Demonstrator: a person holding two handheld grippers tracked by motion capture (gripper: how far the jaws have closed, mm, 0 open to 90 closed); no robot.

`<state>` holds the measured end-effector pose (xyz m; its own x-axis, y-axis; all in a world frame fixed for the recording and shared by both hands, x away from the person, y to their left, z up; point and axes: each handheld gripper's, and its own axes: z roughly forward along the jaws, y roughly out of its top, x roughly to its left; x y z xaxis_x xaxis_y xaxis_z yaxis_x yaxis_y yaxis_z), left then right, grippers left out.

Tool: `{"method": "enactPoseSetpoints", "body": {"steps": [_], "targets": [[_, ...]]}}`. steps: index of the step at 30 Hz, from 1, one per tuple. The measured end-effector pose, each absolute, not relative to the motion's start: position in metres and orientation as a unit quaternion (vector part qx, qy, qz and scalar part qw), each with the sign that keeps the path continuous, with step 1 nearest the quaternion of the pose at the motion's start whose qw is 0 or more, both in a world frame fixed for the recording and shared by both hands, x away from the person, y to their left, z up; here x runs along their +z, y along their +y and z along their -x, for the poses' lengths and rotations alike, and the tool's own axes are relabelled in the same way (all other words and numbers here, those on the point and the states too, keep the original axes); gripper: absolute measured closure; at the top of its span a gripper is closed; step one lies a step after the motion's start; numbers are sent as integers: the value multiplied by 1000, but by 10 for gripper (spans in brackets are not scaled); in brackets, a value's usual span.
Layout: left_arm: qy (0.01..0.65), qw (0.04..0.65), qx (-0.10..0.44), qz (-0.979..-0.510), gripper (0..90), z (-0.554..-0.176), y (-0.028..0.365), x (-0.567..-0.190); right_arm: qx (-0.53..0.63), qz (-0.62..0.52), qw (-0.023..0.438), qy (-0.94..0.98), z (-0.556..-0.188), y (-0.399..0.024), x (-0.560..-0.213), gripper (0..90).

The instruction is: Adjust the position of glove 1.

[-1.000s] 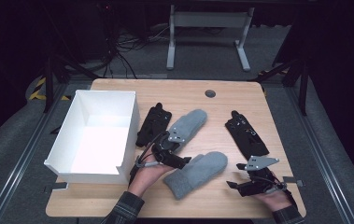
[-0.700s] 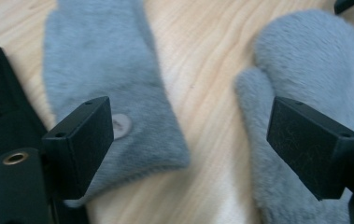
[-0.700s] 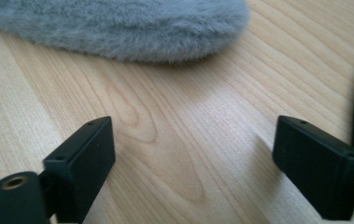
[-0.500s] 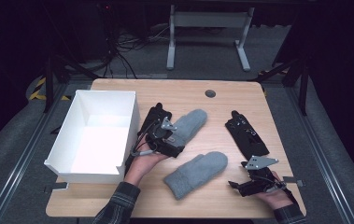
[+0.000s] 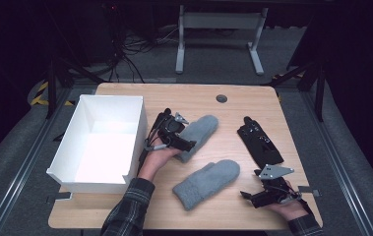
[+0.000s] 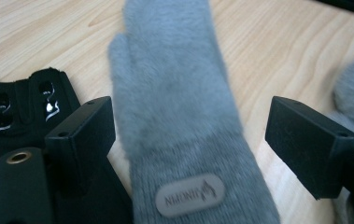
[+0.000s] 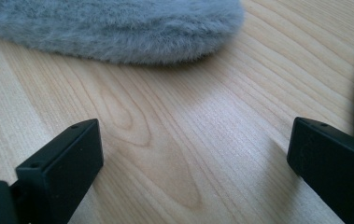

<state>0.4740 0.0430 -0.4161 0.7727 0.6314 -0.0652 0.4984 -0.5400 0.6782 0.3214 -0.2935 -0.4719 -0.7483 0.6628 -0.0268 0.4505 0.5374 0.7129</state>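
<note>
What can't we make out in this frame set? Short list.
- Black glove, high view: mostly hidden behind the left gripper.
- Upper grey mitten, left gripper view: cuff cut off by the bottom edge; label text blurred.
- Lower grey mitten, right gripper view: cut off by the top edge.
- White box: near inner wall hidden.

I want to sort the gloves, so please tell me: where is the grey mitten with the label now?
In the high view the labelled grey mitten lies mid-table, right of the white box, its cuff between the open left gripper jaws, unpinched.
</note>
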Motion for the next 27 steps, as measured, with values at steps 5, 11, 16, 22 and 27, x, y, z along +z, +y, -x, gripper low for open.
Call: {"method": "enactPoseSetpoints", "body": {"steps": [5, 11, 16, 22, 27], "targets": [[338, 362, 93, -864, 196, -486, 37, -420, 357, -323, 148, 864, -322, -293, -472, 38], [343, 354, 87, -865, 224, -494, 28, -428, 357, -323, 148, 864, -322, -293, -472, 38], [347, 342, 85, -869, 273, -499, 21, -437, 357, -323, 147, 864, -322, -293, -472, 38], [343, 326, 83, -877, 415, -502, 19, -443, 357, -323, 147, 864, -322, -293, -472, 38], [339, 326, 73, -880, 681, -500, 19, -440, 356, -323, 148, 864, -323, -293, -472, 38]]}}
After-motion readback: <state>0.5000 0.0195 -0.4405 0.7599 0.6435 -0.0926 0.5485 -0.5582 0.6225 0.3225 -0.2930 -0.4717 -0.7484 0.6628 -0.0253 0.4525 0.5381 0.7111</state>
